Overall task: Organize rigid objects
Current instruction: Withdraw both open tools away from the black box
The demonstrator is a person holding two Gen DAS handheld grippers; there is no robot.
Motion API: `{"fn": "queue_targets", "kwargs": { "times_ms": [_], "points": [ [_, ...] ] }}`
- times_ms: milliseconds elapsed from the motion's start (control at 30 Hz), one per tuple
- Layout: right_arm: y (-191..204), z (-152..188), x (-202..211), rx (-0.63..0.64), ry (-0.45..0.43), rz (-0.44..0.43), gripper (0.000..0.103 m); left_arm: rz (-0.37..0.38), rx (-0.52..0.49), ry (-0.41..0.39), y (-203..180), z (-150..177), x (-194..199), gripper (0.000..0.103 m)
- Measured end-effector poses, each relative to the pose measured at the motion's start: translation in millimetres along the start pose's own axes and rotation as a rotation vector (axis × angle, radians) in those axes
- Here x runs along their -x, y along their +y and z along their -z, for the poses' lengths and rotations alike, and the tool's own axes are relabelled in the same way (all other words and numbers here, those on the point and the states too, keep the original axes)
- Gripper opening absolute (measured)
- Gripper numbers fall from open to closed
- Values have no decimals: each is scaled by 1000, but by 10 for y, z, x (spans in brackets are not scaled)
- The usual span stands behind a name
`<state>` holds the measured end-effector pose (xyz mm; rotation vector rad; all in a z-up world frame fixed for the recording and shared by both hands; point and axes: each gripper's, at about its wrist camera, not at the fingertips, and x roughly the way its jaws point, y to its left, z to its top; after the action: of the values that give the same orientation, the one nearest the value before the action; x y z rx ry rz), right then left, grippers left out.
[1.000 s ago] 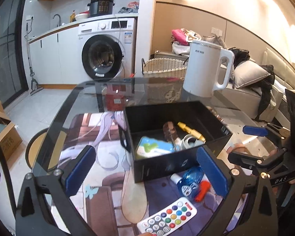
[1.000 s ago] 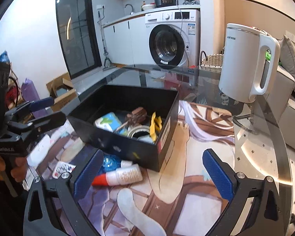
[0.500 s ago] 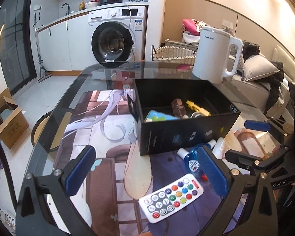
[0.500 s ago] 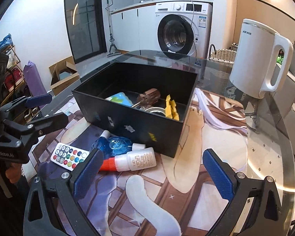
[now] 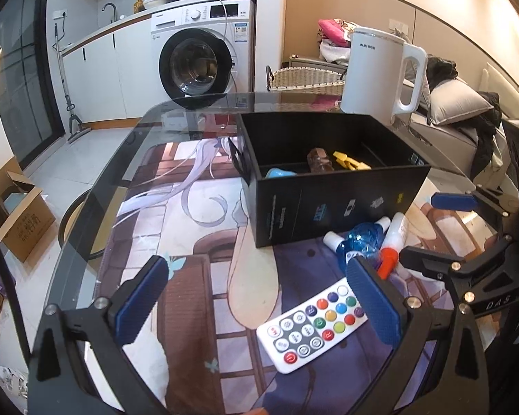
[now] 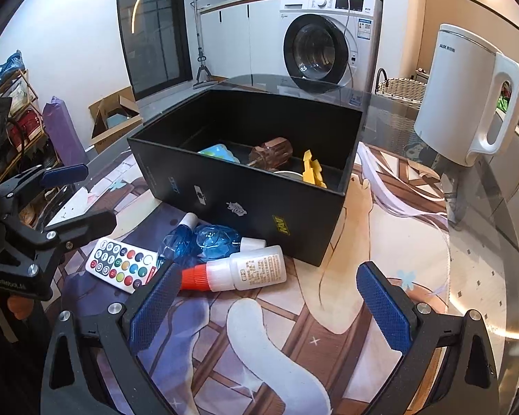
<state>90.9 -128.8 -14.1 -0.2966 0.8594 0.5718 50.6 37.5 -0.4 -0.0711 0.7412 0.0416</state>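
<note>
Above the remote (image 5: 316, 321), left tongs (image 5: 257, 299) hover (jaws wide, empty).

The right gripper (image 6: 266, 306) hovers over the worktop (image 6: 474, 242) with its blue-padded fingers (image 6: 384, 311) spread wide and empty. Just ahead of the left finger lies a white glue bottle (image 6: 245, 271) with an orange cap, on its side. Behind it lies a blue clear bottle (image 6: 207, 238), touching the front wall of the black box (image 6: 245, 200). A white remote (image 6: 123, 264) with coloured buttons lies to the left. The left gripper (image 6: 71, 197) stands at the left edge, fingers apart. A white kettle (image 6: 467, 93) stands upright at the right.
</note>
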Motion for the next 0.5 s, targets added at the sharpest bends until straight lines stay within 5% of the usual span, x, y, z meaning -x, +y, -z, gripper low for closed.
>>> {"fn": "queue_targets", "kwargs": {
  "times_ms": [500],
  "points": [
    [56, 20, -156, 32, 57, 1, 103, 37, -67, 64, -76, 120, -13, 103]
  ]
}}
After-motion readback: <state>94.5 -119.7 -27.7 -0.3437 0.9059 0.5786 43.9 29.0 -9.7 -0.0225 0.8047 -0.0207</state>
